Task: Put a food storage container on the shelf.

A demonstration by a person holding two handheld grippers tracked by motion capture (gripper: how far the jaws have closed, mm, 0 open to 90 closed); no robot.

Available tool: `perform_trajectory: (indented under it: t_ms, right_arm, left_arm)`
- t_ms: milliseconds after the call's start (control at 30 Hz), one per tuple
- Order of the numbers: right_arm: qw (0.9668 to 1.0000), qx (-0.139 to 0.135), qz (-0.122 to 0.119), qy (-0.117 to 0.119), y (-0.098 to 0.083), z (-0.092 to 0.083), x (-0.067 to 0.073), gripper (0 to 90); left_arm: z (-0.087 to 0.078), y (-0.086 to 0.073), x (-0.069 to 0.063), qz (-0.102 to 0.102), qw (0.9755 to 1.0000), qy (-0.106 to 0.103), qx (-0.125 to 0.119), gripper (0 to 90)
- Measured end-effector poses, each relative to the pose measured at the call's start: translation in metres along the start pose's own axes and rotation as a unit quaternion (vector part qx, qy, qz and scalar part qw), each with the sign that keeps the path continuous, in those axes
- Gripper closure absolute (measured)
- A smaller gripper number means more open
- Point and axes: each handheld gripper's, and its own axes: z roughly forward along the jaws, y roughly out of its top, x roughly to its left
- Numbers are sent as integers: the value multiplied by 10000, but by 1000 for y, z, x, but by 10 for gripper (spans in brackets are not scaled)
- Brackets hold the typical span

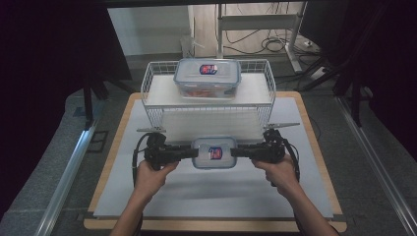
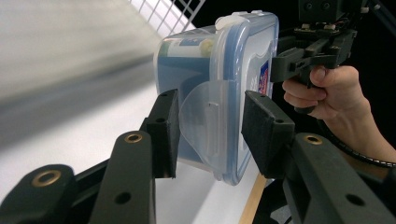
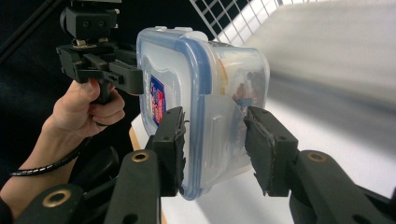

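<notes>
A person held a small lidded plastic box between two grippers, one at each short end. The left gripper had its jaws closed part-way on the box's left end, one pad against the lid side and the other against the base side, with the clear locking flap of the lid lying between them. The right gripper gripped the opposite end in the same way, its pads pressed on either side of the blue-edged lid and the other flap. The box sat level between the two tools, lid up, with a red and blue sticker on top. In the left gripper view, the right hand showed beyond the far end of the box; in the right gripper view, the left hand showed past it likewise. Just ahead of the grippers stood a white wire rack, and on its upper shelf rested a second, larger lidded box with the same kind of sticker. Below the held box lay the white mat covering the wooden table.
</notes>
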Motion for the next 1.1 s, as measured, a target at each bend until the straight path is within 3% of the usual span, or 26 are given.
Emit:
perform_trajectory:
  t_ms: [200,600,967,1100]
  right_arm:
    - [9999,-78,-110,-4,23,-3,8,584]
    - [9990,-387,-234,0,91,-14,29,584]
    - [9979,-603,-219,-22,160,-12,36,582]
    - [9977,-642,-196,-66,172,-10,33,580]
  left_arm:
    - [-9,23,-6,83,9999,41,-54,576]
    - [-34,97,-20,325,9991,160,-237,574]
    - [-54,163,-12,216,9985,185,-460,573]
    - [-53,174,-7,153,9985,198,-497,573]
